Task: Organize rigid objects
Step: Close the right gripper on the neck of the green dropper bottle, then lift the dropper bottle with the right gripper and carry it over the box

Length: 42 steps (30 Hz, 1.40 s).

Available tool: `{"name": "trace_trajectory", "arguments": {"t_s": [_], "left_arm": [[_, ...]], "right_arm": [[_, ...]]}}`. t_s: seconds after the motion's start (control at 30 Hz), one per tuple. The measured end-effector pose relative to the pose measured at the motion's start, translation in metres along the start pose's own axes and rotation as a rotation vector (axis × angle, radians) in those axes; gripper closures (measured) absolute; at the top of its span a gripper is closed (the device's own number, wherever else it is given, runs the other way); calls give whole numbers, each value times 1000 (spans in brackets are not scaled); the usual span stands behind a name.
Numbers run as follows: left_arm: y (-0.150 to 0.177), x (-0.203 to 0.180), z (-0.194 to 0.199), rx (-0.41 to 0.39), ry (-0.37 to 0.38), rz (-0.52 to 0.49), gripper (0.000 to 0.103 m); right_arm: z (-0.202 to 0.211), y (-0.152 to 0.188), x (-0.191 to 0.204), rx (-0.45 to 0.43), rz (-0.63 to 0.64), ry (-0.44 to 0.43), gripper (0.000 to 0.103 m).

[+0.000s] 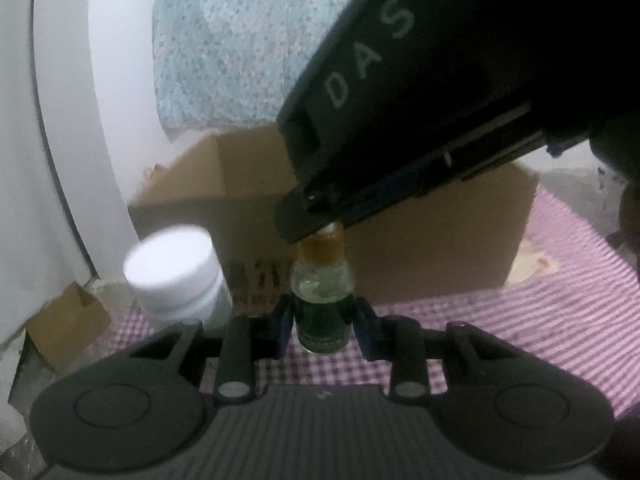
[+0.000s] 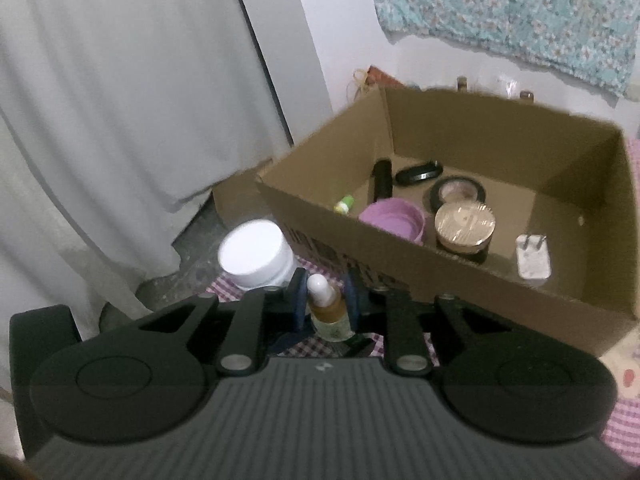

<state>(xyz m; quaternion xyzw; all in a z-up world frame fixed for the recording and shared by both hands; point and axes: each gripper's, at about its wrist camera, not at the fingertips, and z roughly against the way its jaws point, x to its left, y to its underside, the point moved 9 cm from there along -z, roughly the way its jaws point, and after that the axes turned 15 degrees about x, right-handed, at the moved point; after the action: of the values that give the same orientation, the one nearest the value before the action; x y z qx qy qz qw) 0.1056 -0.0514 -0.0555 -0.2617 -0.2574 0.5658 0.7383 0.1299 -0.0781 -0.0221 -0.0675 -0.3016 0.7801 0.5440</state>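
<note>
So, progress check on the tidy-up: I'd call it more than halfway, judging by what's already sitting in the cardboard box (image 2: 472, 280). In the right wrist view I count a black tube (image 2: 383, 178), a black compact (image 2: 419, 172), an open powder compact (image 2: 458, 193), a gold-lidded jar (image 2: 465, 227), a purple lid or bowl (image 2: 394, 218), a small green-capped bottle (image 2: 345, 204) and a white plug adapter (image 2: 532, 257), all lying on the box floor.

What's left outside, as far as I can see, is 2 things on the pink checked cloth (image 1: 540, 320): a white jar (image 2: 256, 254) standing just beside the box's front wall, and a little dropper bottle (image 2: 330, 312) with amber liquid and a white top.

That bottle is the one in play. It stands upright on the cloth, right in front of the box. The left gripper (image 1: 323, 326) has its blue pads either side of the bottle's dark lower body, very close, but I can't tell if they're actually pressing it. The right gripper (image 2: 325, 300) comes in from above and brackets the upper part; its fingers look closed onto the bottle's shoulder, so I'd say it's gripping.

My guess is the bottle goes over the wall into the box, then the white jar, and that's the job done. Anything behind the box is too blurry to count.
</note>
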Motion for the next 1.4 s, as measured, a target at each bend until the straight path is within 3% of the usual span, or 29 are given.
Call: {"name": "trace_trajectory", "arguments": {"t_s": [0.27,0.4,0.53,0.73,1.0,1.4], "left_arm": [[-51,-2,47,-91,24,-8,70],[-93,-4,39,-80,79,0,70],[-132,-20,5,-40,135,5,70],[-167,-37,-64,98,200,24,70],[-173,-48,-140,292,201,42,70],[-167,-57,-153,403,210,44,70]], "right_arm": [[76,-31,5,-143,27,-1,85],[98,-62,-15,-178,18,7,85],[104,-94,-54,-167,-29,18,84],[78,-126,-128,-87,-116,31,84],[15,-121,-194,18,-240,-16,84],[-28,-121,-216,110,-284,-48,83]]}}
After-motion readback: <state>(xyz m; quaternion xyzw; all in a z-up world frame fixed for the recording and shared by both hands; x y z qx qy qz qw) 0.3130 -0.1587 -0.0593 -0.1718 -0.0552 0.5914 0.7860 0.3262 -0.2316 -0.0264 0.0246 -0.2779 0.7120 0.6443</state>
